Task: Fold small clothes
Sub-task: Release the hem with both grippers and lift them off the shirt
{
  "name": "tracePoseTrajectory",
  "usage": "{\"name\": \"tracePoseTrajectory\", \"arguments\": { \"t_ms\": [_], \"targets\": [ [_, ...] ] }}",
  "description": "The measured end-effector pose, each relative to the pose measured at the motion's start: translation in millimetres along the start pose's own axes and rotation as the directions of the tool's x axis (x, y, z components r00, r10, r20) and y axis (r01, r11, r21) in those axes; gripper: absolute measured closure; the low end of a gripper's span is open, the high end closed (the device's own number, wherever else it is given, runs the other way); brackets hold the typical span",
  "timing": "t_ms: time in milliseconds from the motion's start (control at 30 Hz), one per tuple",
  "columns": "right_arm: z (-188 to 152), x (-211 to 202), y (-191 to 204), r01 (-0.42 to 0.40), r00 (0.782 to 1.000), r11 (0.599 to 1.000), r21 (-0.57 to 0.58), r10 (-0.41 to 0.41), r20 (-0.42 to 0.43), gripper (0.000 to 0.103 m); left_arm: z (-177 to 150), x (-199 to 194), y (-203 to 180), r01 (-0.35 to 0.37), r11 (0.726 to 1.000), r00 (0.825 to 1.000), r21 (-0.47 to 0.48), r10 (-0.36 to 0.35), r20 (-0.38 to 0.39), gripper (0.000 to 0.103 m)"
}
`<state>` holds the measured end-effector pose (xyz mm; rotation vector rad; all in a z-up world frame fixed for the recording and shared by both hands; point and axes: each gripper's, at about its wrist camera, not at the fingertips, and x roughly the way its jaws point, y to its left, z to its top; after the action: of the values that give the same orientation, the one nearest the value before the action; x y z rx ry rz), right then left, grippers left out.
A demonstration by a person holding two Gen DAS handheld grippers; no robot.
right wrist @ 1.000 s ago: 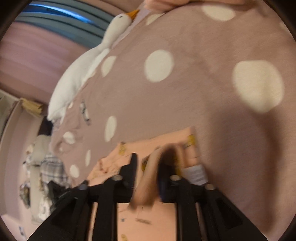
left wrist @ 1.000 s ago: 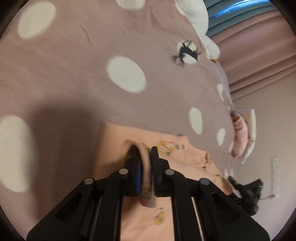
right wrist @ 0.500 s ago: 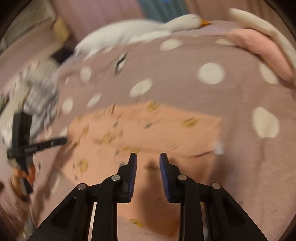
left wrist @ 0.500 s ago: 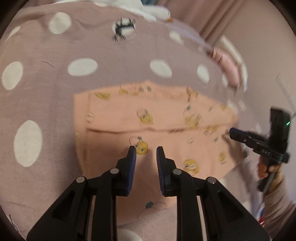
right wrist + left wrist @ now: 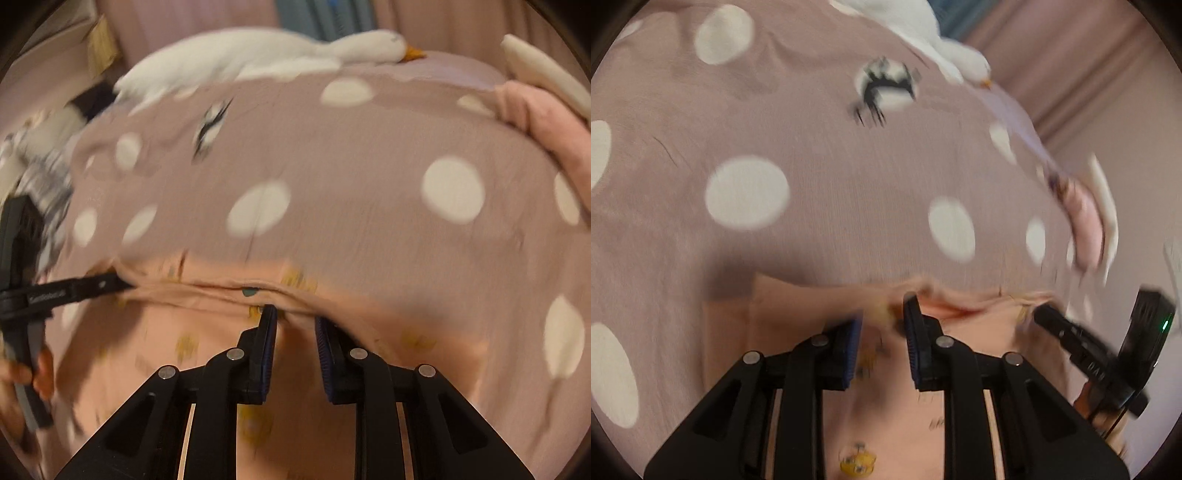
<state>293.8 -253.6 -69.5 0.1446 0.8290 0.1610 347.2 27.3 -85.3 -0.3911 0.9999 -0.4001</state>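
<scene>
1. Folding the peach garment (image 5: pixel 798 314) on the polka-dot bedspread (image 5: pixel 812 147): it lies flat just in front of me, far edge slightly ruffled, and I judge I'm lining up for the next fold.
2. My left gripper (image 5: pixel 881 343) is unclenched w/ a narrow gap; cloth sits under and beyond the tips, no pinch that I can see (blur makes the far edge hard to read).
3. My right gripper (image 5: pixel 293 339) has its jaws just been closing, but they are apart; the garment's raised edge (image 5: pixel 236 291) lies at the tips, and nothing is squeezed between the pads as far as I can tell.
4. Both grippers tilt down toward the cloth from the near side, roughly side by side; each one shows in the other's view, left one (image 5: pixel 74 290) touching or nearly touching the garment's left end.
5. Next move, imo: nip that far edge w/ both sets of pads at matched spots, then bring it toward me evenly.
6. Plush goose (image 5: pixel 258 55) and a pink bundle (image 5: pixel 546 122) are well apart from the work.
</scene>
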Motion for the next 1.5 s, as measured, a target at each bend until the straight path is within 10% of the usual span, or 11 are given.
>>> {"name": "tracePoseTrajectory", "arguments": {
  "t_ms": [200,533,1067,1233,1500],
  "targets": [
    [0.2,-25.3,-6.3,0.002,0.999,1.000,0.017,-0.003,0.050,0.079,-4.1,-34.8,2.7,-0.008,0.999,0.999,0.041,0.007,0.044,0.083],
    [-73.0,-46.7,0.1,0.038,0.997,0.992,-0.123,-0.046,-0.056,0.079,-99.2,-48.0,3.6,-0.020,0.963,0.997,0.269,0.041,-0.070,0.083],
    [-146.4,-88.7,-11.1,0.099,0.987,0.989,-0.113,-0.112,-0.118,0.079,-160.7,-93.0,32.8,0.033,0.984,0.997,0.177,-0.019,-0.080,0.082],
    [-150.0,-110.7,-10.4,0.056,0.994,0.997,-0.051,-0.061,-0.092,0.076,-161.3,-118.0,48.1,0.023,0.994,1.000,0.103,-0.022,-0.018,0.034],
    [-147.1,-117.0,3.0,-0.024,0.997,1.000,-0.013,0.023,-0.068,0.070,-149.4,-113.8,69.8,0.081,0.996,0.996,-0.028,-0.082,-0.025,0.033]
  ]
}}
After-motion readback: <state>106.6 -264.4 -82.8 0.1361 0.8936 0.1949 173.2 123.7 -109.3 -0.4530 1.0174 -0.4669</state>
